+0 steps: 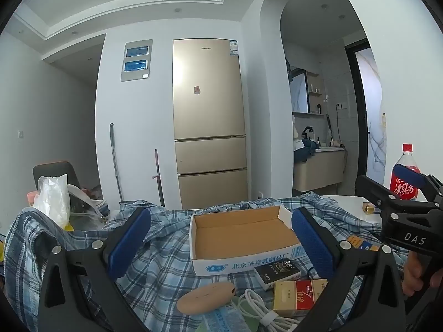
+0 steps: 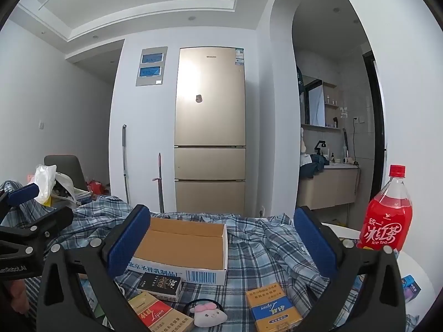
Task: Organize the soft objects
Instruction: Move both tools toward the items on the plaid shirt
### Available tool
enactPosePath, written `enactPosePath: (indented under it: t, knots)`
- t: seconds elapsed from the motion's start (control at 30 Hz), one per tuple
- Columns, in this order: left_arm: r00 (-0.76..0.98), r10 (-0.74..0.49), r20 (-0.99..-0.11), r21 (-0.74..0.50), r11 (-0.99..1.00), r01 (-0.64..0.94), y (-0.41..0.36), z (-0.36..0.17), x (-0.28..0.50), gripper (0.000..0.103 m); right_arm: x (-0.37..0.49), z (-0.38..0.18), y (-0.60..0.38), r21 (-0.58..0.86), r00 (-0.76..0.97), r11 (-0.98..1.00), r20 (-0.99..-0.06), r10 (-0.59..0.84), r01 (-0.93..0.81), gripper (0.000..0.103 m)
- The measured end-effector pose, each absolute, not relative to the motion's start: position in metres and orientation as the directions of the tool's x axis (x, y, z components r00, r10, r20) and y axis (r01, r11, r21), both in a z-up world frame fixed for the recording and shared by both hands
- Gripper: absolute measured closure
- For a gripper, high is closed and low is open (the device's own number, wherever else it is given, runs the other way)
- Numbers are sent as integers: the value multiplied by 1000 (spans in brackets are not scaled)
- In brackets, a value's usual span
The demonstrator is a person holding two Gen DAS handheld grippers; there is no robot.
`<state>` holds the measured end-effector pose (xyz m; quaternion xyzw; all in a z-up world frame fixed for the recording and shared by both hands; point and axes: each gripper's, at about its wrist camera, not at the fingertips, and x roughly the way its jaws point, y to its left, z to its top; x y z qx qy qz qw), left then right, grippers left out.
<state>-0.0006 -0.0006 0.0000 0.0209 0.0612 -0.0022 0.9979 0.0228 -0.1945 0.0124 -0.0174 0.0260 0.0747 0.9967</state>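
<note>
A blue plaid shirt (image 1: 155, 271) (image 2: 263, 251) lies rumpled over the table. On it stands an open, empty cardboard box (image 1: 243, 232) (image 2: 182, 246). A peach round pad (image 1: 206, 297) and a coiled white cable (image 1: 263, 308) lie in front of the box. A small pink-and-white plush on a black hair tie (image 2: 209, 315) rests near the front edge. My left gripper (image 1: 220, 238) (image 2: 38, 204) is open above the shirt with the box showing between its blue pads. My right gripper (image 2: 221, 238) (image 1: 387, 185) is open too, level, holding nothing.
Cigarette packs lie on the shirt: a black one (image 2: 162, 283), a red-yellow one (image 1: 300, 297), a blue-yellow one (image 2: 272, 308). A red iced-tea bottle (image 2: 387, 221) stands at the right. A white plastic bag (image 1: 54, 199) sits far left. A gold fridge (image 1: 209, 121) stands behind.
</note>
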Motion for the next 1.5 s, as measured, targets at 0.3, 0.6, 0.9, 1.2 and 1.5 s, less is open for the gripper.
enactPosePath:
  t: [0.3, 0.6, 0.9, 1.2, 1.5]
  knots:
    - [992, -10, -127, 39, 999, 15, -3, 1, -6, 0, 17, 14, -194, -41, 989, 988, -31, 148, -149, 0]
    - [982, -25, -187, -4, 1000, 25, 5, 2, -1, 0, 19, 15, -196, -30, 989, 989, -37, 143, -145, 0]
    - [992, -47, -116, 1, 999, 48, 1, 3, -3, 0, 23, 14, -195, -34, 989, 990, -53, 137, -139, 0]
    - [989, -54, -136, -7, 999, 53, -1, 6, -7, 0, 24, 13, -194, -37, 991, 991, -50, 125, -127, 0]
    - [972, -73, -223, 42, 996, 84, -5, 1, 4, 0, 23, 13, -196, -37, 994, 995, -58, 89, -91, 0]
